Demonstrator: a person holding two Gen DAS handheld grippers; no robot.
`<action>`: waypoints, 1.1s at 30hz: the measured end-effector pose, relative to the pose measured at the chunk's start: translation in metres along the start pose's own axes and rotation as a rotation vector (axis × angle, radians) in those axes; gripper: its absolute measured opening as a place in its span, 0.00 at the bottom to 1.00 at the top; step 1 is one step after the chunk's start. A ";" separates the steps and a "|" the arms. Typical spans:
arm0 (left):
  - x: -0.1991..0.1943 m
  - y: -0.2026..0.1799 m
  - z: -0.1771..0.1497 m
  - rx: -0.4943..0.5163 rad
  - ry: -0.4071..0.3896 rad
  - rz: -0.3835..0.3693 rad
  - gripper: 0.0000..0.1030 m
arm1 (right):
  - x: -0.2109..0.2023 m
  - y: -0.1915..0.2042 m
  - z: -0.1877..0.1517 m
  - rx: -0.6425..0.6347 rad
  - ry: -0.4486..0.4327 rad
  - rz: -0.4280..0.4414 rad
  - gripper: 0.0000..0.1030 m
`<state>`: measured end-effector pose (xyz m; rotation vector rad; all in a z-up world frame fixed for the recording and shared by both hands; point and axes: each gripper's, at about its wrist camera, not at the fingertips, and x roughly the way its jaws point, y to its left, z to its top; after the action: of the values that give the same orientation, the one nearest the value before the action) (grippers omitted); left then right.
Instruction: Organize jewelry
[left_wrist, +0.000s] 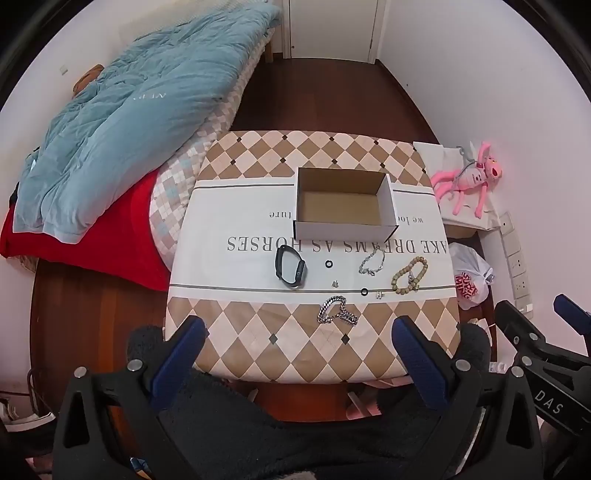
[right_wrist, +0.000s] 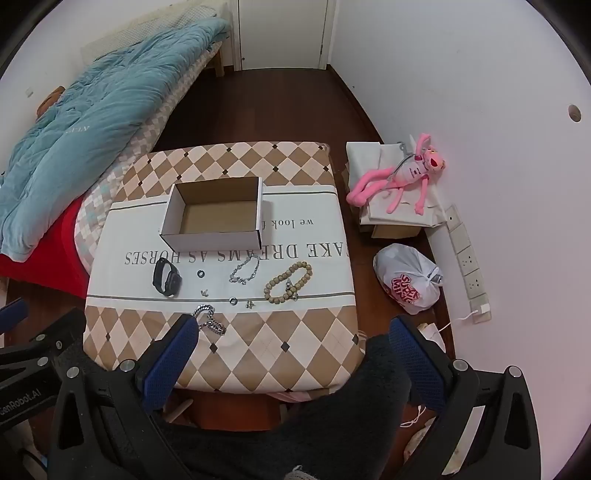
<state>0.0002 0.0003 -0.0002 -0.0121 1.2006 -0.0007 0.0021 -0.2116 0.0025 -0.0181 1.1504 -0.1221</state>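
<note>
An open empty cardboard box (left_wrist: 343, 201) (right_wrist: 216, 214) stands on the cloth-covered table (left_wrist: 295, 339) (right_wrist: 258, 354). In front of it lie a black smart band (left_wrist: 290, 270) (right_wrist: 167, 281), a thin silver chain bracelet (left_wrist: 372, 261) (right_wrist: 244, 271), a wooden bead bracelet (left_wrist: 409, 276) (right_wrist: 288, 283), a heavy silver chain (left_wrist: 337, 310) (right_wrist: 209, 318), two small black rings (left_wrist: 328, 263) (left_wrist: 364, 292) and small earrings (left_wrist: 335, 283). My left gripper (left_wrist: 299, 332) is open and empty above the table's near edge. My right gripper (right_wrist: 293, 334) is open and empty, its left finger over the heavy chain.
A bed with a blue quilt (left_wrist: 129, 110) lies to the left. A pink plush toy (right_wrist: 402, 177) sits on a white box at the right, with a plastic bag (right_wrist: 408, 275) and a power strip (right_wrist: 467, 258) on the wooden floor by the wall.
</note>
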 end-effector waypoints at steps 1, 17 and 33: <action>0.000 0.000 0.000 -0.001 0.001 0.000 1.00 | 0.000 0.000 0.000 0.000 0.000 0.003 1.00; -0.003 0.000 0.008 -0.002 -0.006 -0.005 1.00 | 0.004 0.002 0.002 -0.002 0.007 -0.001 1.00; -0.003 0.000 0.007 -0.007 -0.009 -0.004 1.00 | 0.003 0.003 0.004 -0.002 0.011 -0.002 1.00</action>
<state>0.0057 0.0006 0.0053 -0.0210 1.1914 0.0001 0.0069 -0.2088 0.0014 -0.0202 1.1619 -0.1225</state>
